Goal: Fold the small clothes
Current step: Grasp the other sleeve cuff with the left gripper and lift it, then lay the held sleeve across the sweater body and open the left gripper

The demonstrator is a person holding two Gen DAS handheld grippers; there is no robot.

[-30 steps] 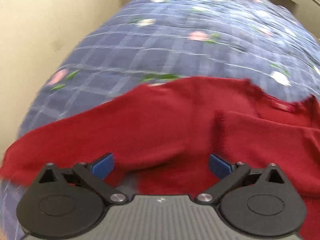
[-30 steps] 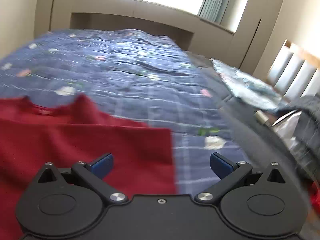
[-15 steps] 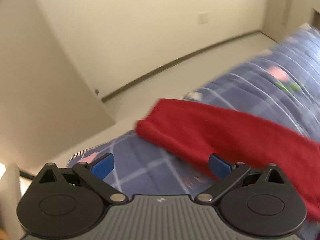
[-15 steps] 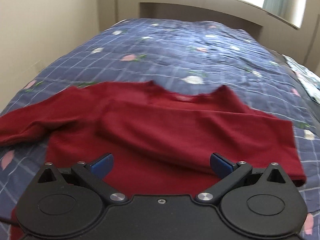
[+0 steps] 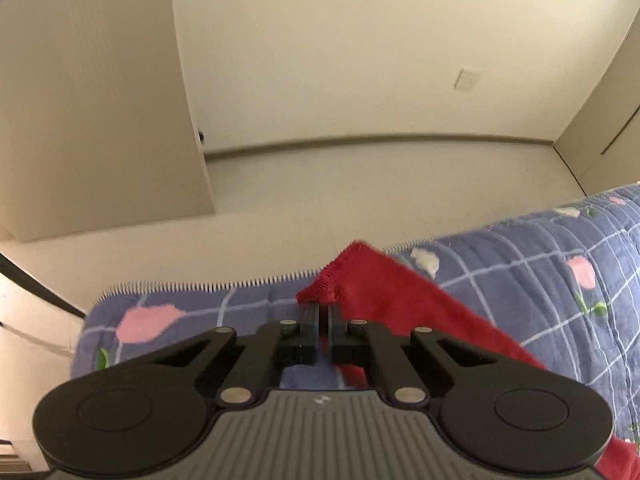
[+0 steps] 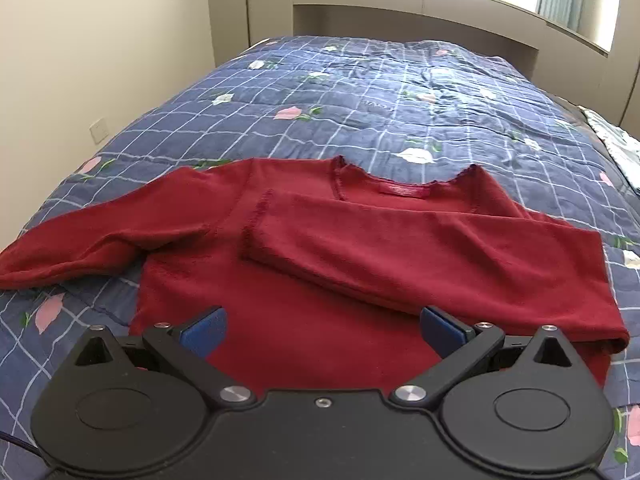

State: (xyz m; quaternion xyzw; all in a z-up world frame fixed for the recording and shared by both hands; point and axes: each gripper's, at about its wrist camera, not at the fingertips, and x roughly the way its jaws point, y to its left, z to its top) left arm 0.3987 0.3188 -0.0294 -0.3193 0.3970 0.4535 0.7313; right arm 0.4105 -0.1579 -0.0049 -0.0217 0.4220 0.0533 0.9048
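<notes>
A red long-sleeved sweater [image 6: 280, 280] lies flat on the blue quilt [image 6: 360, 100]. One sleeve [image 6: 400, 248] is folded across the chest. The other sleeve [image 6: 100, 240] stretches out to the left. In the left wrist view that sleeve [image 5: 400, 300] ends at its cuff [image 5: 340, 272] by the bed's edge. My left gripper [image 5: 324, 320] is closing its jaws, nearly together, with the cuff's red fabric pinched between them. Low over the hem, my right gripper [image 6: 324, 324] stands open with nothing between its blue pads.
The quilt's zipped edge [image 5: 200, 286] drops off to a pale floor [image 5: 360, 180] and wall just beyond the cuff. A headboard shelf [image 6: 400, 0] stands at the far end of the bed. Another patterned fabric [image 6: 616, 140] lies at the right edge.
The left gripper travelled from over the sweater's body out to the sleeve end and went from open to closed on the cuff. The right gripper shifted left to centre over the sweater, still open.
</notes>
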